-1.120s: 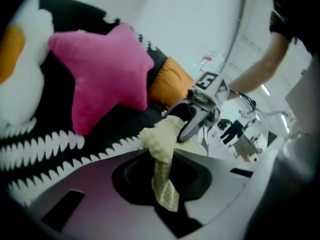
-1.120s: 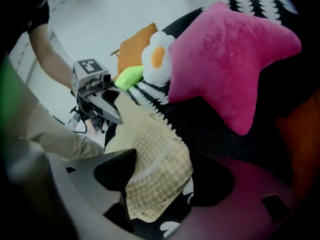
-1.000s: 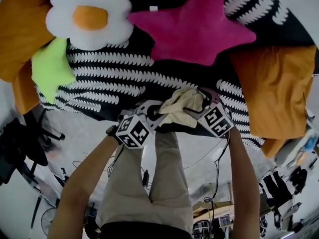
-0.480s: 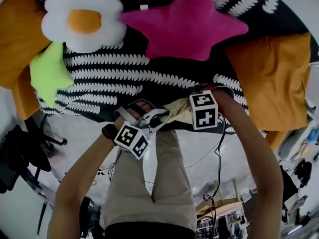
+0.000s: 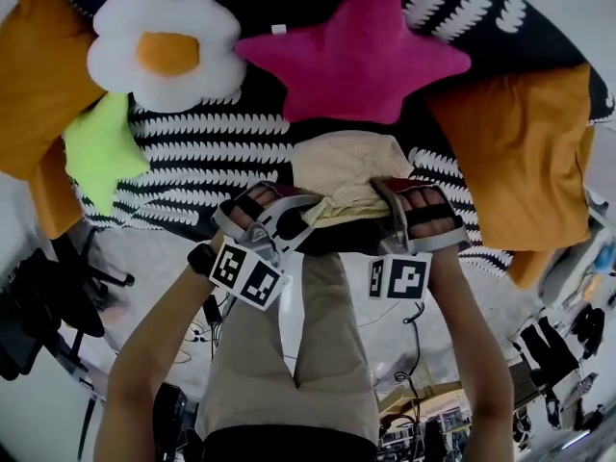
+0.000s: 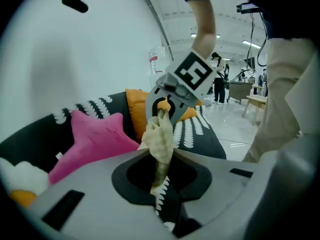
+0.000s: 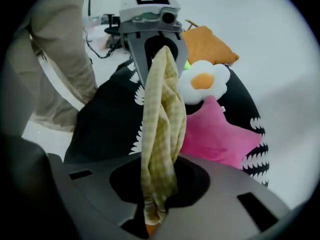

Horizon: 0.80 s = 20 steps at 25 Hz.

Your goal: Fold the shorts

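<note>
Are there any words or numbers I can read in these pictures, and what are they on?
No words or numbers can be read.
Cubes: only black-and-white square patterns, not letters.
White tag on the pink star pillow: too small to read.

Yellow checked shorts (image 7: 161,129) — in just-closed hand-held gripper (image 7: 152,218)

Two grippers held side by side, each clamped on cloth.
At the ends of outstretched forearms (image 5: 154,345), the left gripper (image 5: 300,221) and right gripper (image 5: 387,200) face each other. Left jaws pinch the shorts (image 5: 346,166); right jaws have just been closing and grip a bunched fold.
</note>
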Each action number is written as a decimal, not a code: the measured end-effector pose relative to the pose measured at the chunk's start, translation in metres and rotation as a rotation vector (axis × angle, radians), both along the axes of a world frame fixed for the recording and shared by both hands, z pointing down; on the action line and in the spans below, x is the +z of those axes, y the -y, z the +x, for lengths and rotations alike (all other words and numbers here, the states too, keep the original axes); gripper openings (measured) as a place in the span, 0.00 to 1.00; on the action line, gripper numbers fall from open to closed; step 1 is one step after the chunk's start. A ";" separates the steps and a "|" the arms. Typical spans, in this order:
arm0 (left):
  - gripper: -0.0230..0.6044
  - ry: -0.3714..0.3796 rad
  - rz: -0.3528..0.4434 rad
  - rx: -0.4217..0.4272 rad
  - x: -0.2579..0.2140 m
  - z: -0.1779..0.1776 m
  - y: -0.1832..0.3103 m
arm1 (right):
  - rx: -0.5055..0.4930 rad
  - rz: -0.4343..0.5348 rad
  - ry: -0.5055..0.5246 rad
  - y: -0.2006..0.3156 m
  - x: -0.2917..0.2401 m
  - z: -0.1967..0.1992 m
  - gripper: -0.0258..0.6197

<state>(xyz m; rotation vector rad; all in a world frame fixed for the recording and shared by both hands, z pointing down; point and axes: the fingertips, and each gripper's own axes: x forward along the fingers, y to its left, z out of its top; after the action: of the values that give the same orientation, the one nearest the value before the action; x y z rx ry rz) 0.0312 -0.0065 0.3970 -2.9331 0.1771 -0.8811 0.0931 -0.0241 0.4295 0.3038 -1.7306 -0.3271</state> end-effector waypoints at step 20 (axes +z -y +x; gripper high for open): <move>0.13 0.065 -0.791 -0.343 0.130 -0.038 0.034 | 0.473 -0.488 0.285 0.026 0.094 -0.007 0.52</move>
<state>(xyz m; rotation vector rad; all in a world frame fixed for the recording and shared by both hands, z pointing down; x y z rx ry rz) -0.0069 -0.0403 0.5265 -3.6534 0.4236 -1.3505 0.0863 -0.0501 0.5234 0.4000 -1.8861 0.4989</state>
